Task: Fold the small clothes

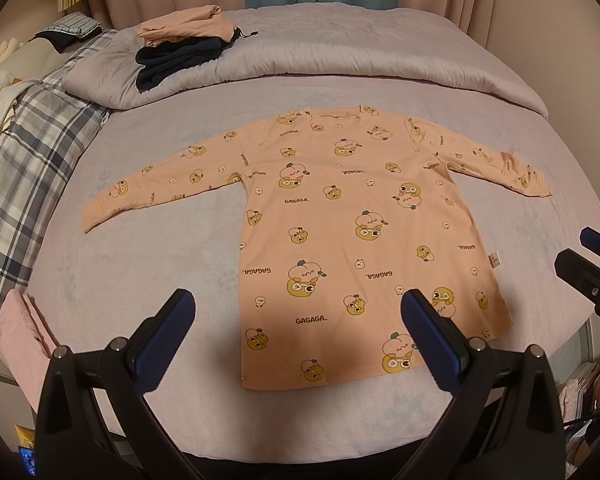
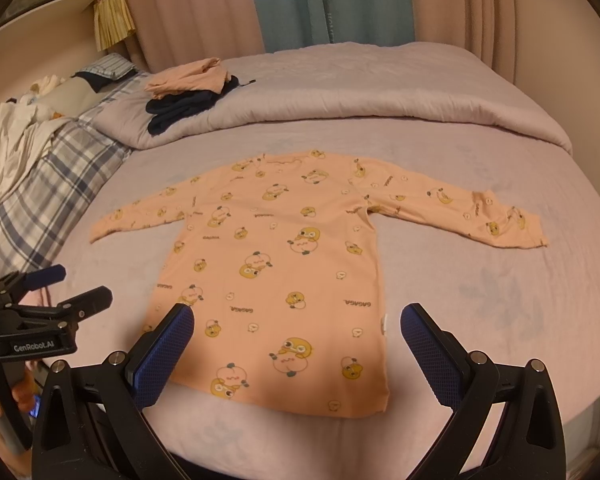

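Lavender bed sheet point(image 1: 148, 264) spread flat; grey quilt point(image 1: 340, 56) bunched along the far side. Plaid blanket point(image 1: 28, 160) heaped at the left edge, white cloth point(image 2: 12, 136) piled beyond it. Pink curtains point(image 2: 188, 4) and 1 teal curtain point(image 2: 328, 0) hung behind. Yellow pleated fabric point(image 2: 112, 24) dangled from a shelf.

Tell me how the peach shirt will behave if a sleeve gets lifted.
The shirt is thin and lies flat on the bed, so it is probably light and floppy. A lifted sleeve would likely droop. It should drag rather than slide freely on the soft cover.
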Action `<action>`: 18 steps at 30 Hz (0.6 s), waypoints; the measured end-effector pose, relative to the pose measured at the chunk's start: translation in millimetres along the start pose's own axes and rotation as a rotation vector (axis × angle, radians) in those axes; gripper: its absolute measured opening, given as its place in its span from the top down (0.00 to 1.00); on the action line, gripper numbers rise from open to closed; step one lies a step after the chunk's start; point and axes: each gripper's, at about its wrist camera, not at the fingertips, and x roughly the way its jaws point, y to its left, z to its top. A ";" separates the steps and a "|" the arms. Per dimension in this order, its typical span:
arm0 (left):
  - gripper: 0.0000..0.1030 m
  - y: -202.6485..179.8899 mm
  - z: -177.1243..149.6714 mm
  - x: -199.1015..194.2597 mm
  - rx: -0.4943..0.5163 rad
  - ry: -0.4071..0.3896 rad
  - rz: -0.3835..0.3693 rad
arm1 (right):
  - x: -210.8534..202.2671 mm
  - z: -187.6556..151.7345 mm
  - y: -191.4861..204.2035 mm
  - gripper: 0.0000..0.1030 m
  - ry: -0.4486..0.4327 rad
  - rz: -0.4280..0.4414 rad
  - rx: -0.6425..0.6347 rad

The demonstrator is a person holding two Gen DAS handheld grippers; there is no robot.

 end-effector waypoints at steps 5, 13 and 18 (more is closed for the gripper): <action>0.00 -1.4 -0.5 0.5 0.000 -0.002 -0.001 | 0.5 -0.2 -0.3 0.01 0.000 0.000 -0.002; 0.00 1.0 0.0 15.4 -0.050 0.011 -0.048 | 10.4 -4.3 -11.9 0.01 -0.002 0.105 0.033; 0.00 6.4 -0.6 42.3 -0.123 0.065 -0.118 | 33.7 -15.4 -52.9 0.01 0.008 0.284 0.183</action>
